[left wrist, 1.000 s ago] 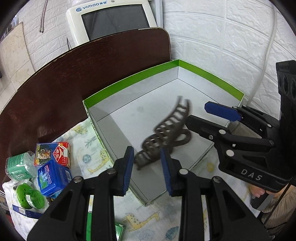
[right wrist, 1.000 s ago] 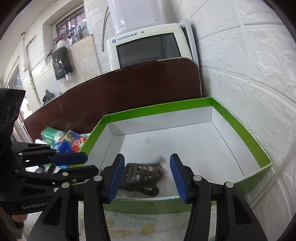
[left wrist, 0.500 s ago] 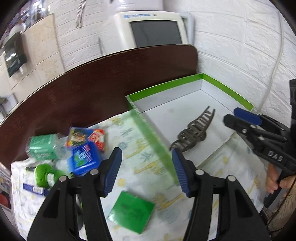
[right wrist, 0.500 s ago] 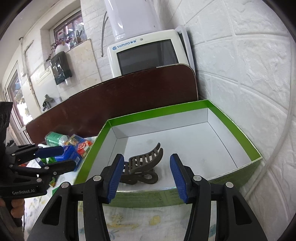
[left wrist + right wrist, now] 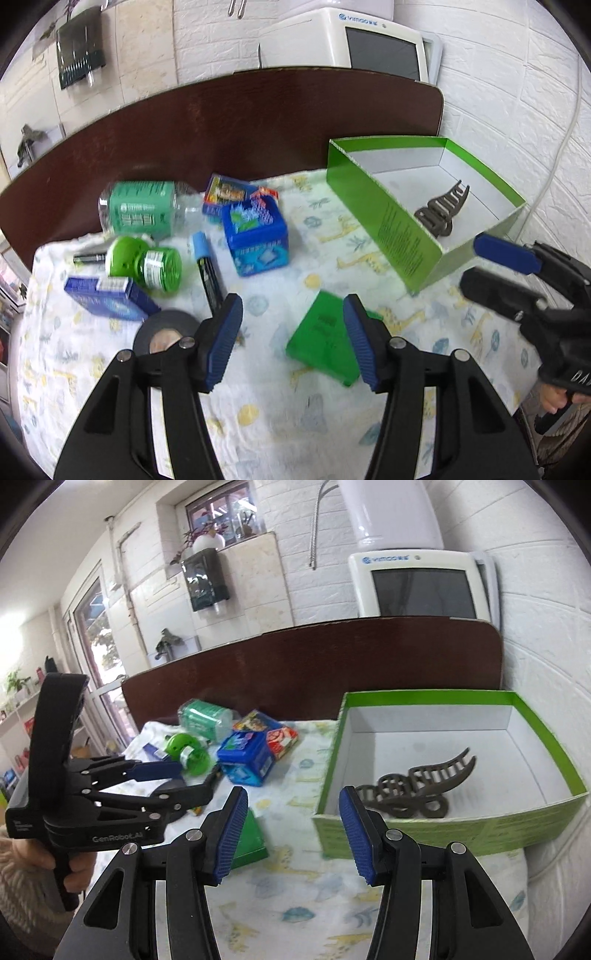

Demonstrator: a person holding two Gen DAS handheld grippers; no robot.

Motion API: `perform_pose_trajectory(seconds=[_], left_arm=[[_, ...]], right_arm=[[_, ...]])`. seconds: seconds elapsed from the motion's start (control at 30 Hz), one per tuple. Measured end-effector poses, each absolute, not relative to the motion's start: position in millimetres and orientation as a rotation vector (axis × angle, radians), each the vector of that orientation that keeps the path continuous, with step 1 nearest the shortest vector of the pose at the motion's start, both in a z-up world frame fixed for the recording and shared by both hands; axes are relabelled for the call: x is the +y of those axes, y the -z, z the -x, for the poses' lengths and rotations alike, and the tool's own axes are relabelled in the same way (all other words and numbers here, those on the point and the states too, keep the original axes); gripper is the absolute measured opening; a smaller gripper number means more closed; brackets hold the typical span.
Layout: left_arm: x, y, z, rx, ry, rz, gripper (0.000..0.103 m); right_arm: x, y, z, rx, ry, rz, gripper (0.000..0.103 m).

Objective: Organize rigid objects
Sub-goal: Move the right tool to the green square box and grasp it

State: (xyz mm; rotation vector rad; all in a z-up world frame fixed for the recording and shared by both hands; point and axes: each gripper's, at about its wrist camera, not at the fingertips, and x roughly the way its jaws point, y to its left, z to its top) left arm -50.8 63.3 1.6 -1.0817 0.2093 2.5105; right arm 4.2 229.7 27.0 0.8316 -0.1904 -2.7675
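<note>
Hair claw clip (image 5: 417,788) lay alone inside the green box (image 5: 424,698); left gripper (image 5: 291,338) and right gripper (image 5: 293,834) both gaped, holding nothing.

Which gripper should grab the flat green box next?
Probably the left gripper. It is open with the flat green box right between its fingers, while the right gripper sits open nearer the green tray.

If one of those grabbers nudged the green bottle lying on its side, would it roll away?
Probably. The green bottle is round and lies on its side, so a sideways nudge would likely roll it. It looks like thin clear plastic, so probably light. The patterned cloth and the boxes beside it may slow it.
</note>
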Motion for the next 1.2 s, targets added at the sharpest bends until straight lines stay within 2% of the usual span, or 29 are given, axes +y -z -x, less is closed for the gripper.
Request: perform_pose_trajectory(seconds=[0.1, 0.37, 0.43, 0.57, 0.77, 0.8, 0.83, 0.87, 0.97, 1.1, 1.2], left_arm=[[55.2, 6.9, 39.0, 0.184, -2.476, 1.108, 0.05], [61.6, 26.2, 11.2, 0.22, -2.368, 1.109, 0.049], [65.7, 32.2, 14.4, 0.208, -2.347, 1.125, 0.045], [72.9, 42.5, 26.1, 0.16, -2.314, 1.172, 0.029], [67.4, 47.3, 34.4, 0.125, -2.311, 1.207, 0.024], [64.3, 46.2, 33.8, 0.132, -2.323, 1.204, 0.025], [60.9, 45.0, 34.3, 0.134, -2.332, 1.203, 0.025], [56.5, 44.0, 35.3, 0.131, -2.343, 1.205, 0.025], [43.0, 41.1, 34.5, 0.141, -2.385, 1.202, 0.024], [37.6, 39.4, 34.1, 0.16, -2.384, 1.184, 0.025], [40.7, 41.2, 36.0, 0.166, -2.359, 1.182, 0.025]], right_arm=[[210.4, -13.9, -2.6, -0.168, 2.713, -0.895, 0.054], [190.5, 17.6, 20.6, -0.256, 2.622, -1.067, 0.054], [188.6, 19.9, 24.3, -0.256, 2.621, -1.079, 0.054], [186.8, 23.5, 31.9, -0.271, 2.628, -1.103, 0.054], [181.8, 35.0, 46.7, -0.294, 2.608, -1.151, 0.054], [181.3, 37.3, 49.1, -0.296, 2.606, -1.164, 0.052], [180.7, 39.9, 51.4, -0.302, 2.593, -1.178, 0.038], [179.8, 42.8, 53.7, -0.31, 2.564, -1.2, 0.032], [177.4, 41.2, 50.2, -0.32, 2.524, -1.204, 0.023], [168.3, 37.0, 39.9, -0.285, 2.484, -1.197, 0.023], [175.8, 35.5, 42.7, -0.33, 2.517, -1.204, 0.023]])
